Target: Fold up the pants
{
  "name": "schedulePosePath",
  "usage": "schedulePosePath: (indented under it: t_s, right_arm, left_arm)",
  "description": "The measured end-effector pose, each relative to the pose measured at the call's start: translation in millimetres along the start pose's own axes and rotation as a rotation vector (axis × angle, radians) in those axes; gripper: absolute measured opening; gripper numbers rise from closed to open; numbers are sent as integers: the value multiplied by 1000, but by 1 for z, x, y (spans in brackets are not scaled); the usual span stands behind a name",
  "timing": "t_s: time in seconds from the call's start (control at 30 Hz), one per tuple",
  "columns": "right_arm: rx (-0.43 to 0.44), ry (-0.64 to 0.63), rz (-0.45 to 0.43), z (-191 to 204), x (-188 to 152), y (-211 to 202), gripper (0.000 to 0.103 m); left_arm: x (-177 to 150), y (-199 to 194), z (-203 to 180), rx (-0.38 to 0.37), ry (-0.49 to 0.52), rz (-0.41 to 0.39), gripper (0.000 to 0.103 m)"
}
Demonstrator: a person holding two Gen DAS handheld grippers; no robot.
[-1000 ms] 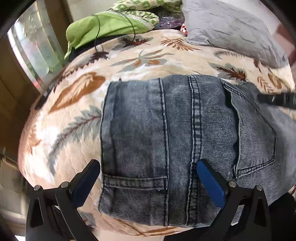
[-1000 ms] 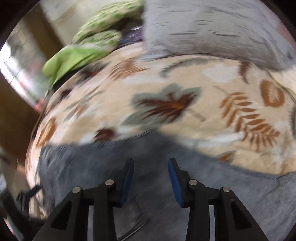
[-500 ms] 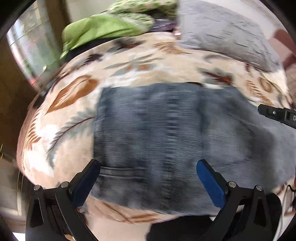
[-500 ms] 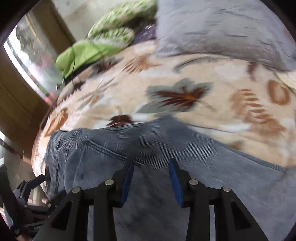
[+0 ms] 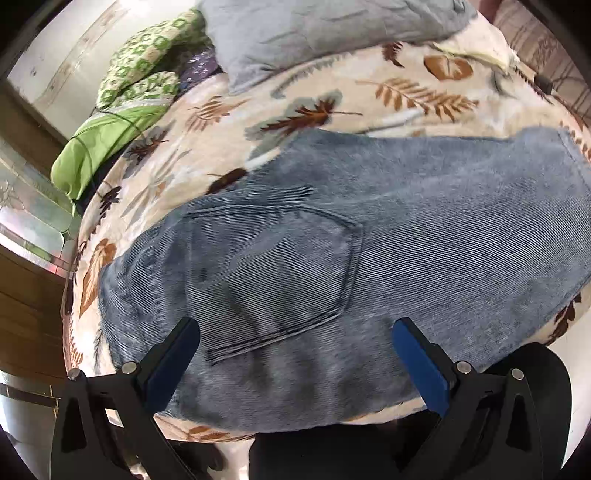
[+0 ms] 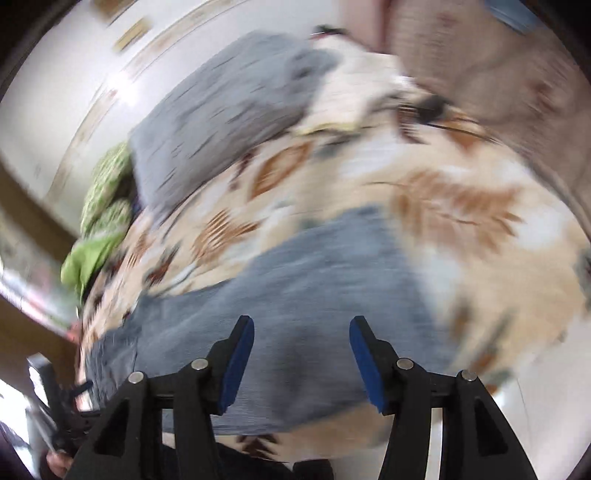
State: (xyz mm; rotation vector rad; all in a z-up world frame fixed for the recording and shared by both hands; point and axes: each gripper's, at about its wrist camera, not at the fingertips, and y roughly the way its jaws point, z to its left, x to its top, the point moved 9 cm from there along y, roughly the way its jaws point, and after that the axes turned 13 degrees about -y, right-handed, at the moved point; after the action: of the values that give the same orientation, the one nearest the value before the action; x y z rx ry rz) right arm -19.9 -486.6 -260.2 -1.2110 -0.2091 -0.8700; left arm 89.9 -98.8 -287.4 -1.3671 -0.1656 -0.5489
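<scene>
Pants [image 5: 369, 258], blue denim, lie flat on the bed's leaf-print blanket [image 5: 388, 99], beneath both claws. Left claw [image 5: 295, 354]: released, jaws spread wide, nothing between the blue pads, poised above the near edge of the pants without visible contact. Its left pad sits over the seat area; its right pad over the leg section. A back pocket [image 5: 273, 280] faces up just beyond this claw, between the two pads. The waist end of the pants lies to the left of the pocket, and the legs run away from the pocket to the right, ending in a straight hem near the blanket's right edge.

Right claw [image 6: 301, 356]: jaws opening, nothing gripped, pads clear of the cloth; the pants [image 6: 314, 288] pass under it. This view is heavily motion-blurred, so cloth detail cannot be read. At its lower left edge, part of the other tool and a hand [image 6: 59, 459] are visible, indistinct.

Beyond the pants, on the far side of the blanket, rests a grey pillow [image 5: 325, 29]. Left of the pillow lie a green-and-white patterned bundle [image 5: 147, 70] and a plain green cloth [image 5: 96, 144].
</scene>
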Motion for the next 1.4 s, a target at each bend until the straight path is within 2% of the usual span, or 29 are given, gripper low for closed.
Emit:
schedulePosePath:
  t_s: [0.17,0.47,0.57,0.63,0.73,0.93,1.07,1.1,1.13,1.2,1.4]
  right_arm:
    - [62,111,30,-43,-14,5,58]
    - [102,224,35,-83,-29,29,58]
    - [173,264,70,-85,-38,38,58]
    - [187,252,80,-83,-41,41,58]
    - [241,282,93,-81,-43,41,58]
    - [321,285,89,-75,-29,54,59]
    - [374,217,137,-59,-18,68,59]
    - [361,196,151,-57,-17,73,55]
    - [349,193,157,-56,-15,75,41]
    - [320,192,170,-58,-14,76,25]
    - [268,115,63,-32,7,49,20]
  left_arm:
    - [1,6,-19,-88,-46,48,103]
    - [19,-9,-88,-205,45,-6,103]
    - [24,0,-114,-218,72,16,103]
    - [27,5,-127,-218,89,24,103]
    - [30,18,-143,-189,118,33,103]
    - [34,16,-150,-193,112,25,103]
    - [33,16,-151,-192,129,16,103]
    - [32,15,-152,-194,124,19,103]
    - [32,15,-152,-197,119,24,103]
    - [32,15,-151,-206,113,34,103]
    - [37,14,-140,-212,79,42,103]
